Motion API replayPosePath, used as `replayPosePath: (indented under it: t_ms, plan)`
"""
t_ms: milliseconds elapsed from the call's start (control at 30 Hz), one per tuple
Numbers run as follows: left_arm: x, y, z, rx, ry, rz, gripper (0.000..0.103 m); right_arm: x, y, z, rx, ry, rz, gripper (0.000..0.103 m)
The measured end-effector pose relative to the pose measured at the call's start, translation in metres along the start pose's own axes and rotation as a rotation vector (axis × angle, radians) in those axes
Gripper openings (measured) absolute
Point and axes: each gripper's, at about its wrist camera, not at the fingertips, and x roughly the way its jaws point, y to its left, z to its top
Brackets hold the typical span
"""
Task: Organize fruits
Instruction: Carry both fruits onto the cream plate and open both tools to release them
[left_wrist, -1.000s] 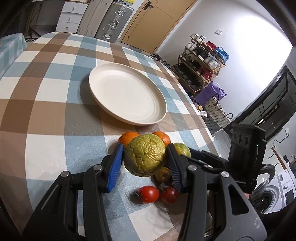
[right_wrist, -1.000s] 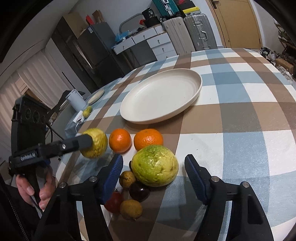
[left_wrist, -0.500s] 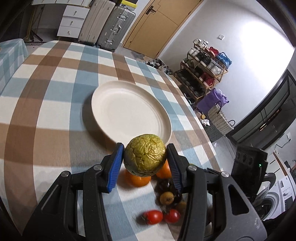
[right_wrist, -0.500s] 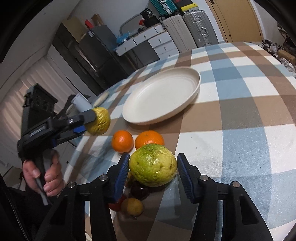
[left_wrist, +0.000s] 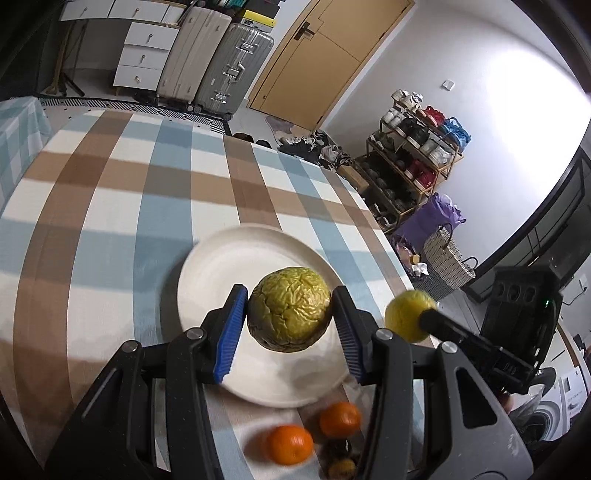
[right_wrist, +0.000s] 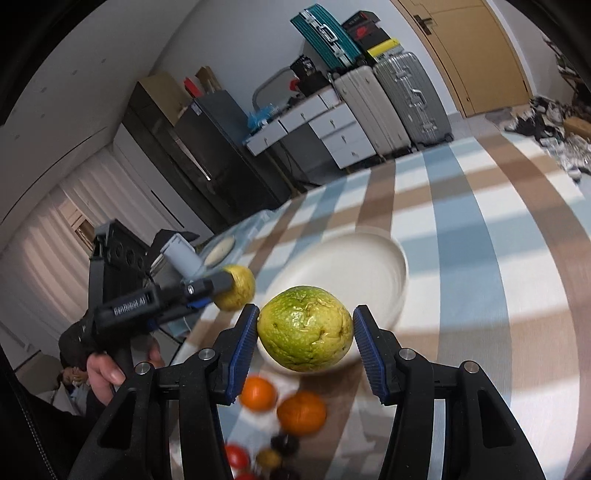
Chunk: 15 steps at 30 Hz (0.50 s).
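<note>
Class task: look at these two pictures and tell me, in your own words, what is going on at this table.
A person holds a two-finger tool in each hand. The left tool grips a wrinkled yellow-green round fruit above the empty cream plate. The right tool grips a smoother green fruit in the air near the plate's edge. Two oranges and several small fruits remain on the checked tablecloth. Nothing is on the plate yet.

Left tool (left_wrist: 290, 323) tilted downward, pads clamped on wrinkled fruit (left_wrist: 289, 314), right tool (right_wrist: 304, 334) gripping green fruit (right_wrist: 304, 328)
</note>
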Motion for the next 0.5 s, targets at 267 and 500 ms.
replayPosePath:
  t_ms: [267,500]
  plan:
    - [0.049,0.015,0.035,0.018,0.027,0.038,0.045,0.053,-0.017,0.051,0.015,0.05,0.001,0.053]
    - [0.092,0.03,0.03,0.033,0.097,0.069,0.045,0.114,-0.034,0.066,0.037,0.154,-0.036,0.053]
